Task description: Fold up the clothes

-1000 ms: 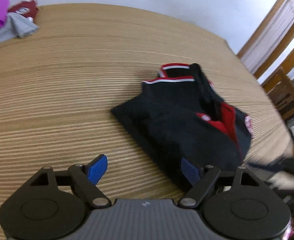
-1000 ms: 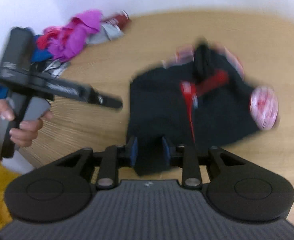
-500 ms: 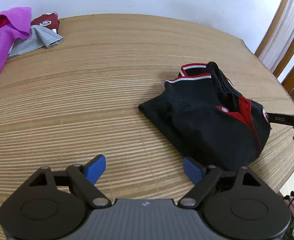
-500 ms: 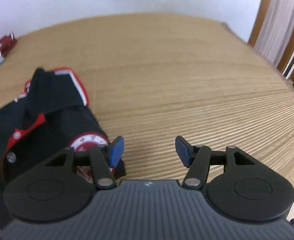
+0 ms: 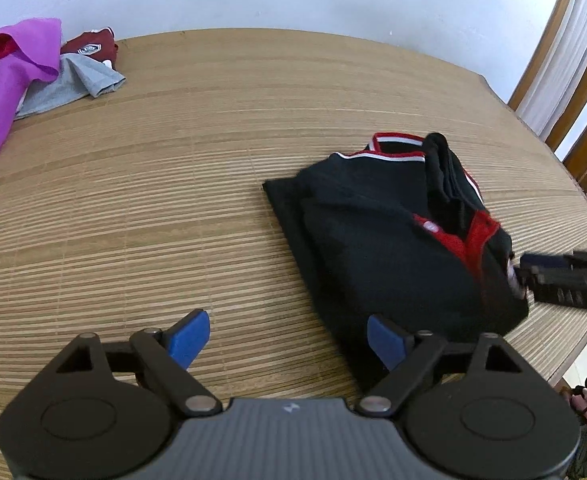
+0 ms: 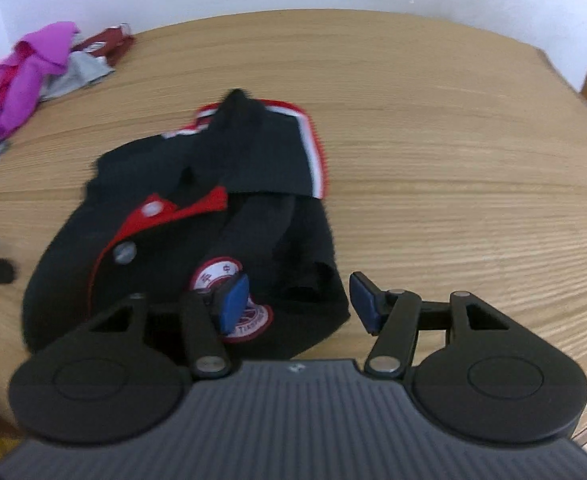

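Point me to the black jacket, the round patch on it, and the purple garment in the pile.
black jacket (image 5: 377,248): left wrist view, on its broad black front panel.
round patch (image 6: 217,274): right wrist view, on the upper white part of the badge.
purple garment (image 5: 9,80): left wrist view, on its draped middle.

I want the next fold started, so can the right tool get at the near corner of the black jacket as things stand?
Probably yes. The right tool is open and empty, hanging just over the black jacket at its near corner, with nothing between. The left tool stands clear on the other side.
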Action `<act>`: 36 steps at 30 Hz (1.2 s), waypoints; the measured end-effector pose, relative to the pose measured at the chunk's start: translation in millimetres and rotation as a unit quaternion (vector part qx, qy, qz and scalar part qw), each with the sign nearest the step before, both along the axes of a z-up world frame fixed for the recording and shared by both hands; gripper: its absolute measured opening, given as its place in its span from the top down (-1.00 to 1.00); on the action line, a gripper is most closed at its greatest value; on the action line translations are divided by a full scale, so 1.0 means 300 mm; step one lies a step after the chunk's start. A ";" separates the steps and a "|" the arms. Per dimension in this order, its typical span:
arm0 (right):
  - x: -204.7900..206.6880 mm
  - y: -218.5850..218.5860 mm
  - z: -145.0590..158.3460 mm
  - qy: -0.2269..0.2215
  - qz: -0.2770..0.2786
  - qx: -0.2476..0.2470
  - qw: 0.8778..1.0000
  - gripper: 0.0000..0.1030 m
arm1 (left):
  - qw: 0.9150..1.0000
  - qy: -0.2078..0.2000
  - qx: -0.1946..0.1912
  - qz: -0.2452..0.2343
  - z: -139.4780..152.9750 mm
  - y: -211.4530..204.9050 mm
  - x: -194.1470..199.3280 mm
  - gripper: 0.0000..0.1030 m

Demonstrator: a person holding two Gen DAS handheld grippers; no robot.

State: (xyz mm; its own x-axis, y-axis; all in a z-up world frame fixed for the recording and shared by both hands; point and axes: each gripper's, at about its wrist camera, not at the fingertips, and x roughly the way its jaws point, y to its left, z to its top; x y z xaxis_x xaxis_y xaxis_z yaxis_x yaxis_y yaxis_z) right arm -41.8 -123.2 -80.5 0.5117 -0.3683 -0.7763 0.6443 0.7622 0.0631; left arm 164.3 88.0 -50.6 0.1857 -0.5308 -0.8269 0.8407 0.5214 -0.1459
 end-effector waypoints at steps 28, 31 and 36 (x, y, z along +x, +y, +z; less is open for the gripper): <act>0.044 -0.208 0.178 -0.166 0.212 0.111 0.957 -0.15 | 0.996 -0.037 0.004 0.083 0.022 -0.216 -0.138 -0.72; 0.130 -0.285 0.158 -0.183 0.243 0.240 0.922 -0.15 | 0.993 -0.035 0.023 0.112 -0.017 -0.246 -0.172 -0.72; 0.299 -0.270 0.076 -0.085 0.220 0.216 0.947 -0.14 | 0.991 -0.064 0.045 0.110 -0.037 -0.259 -0.228 -0.81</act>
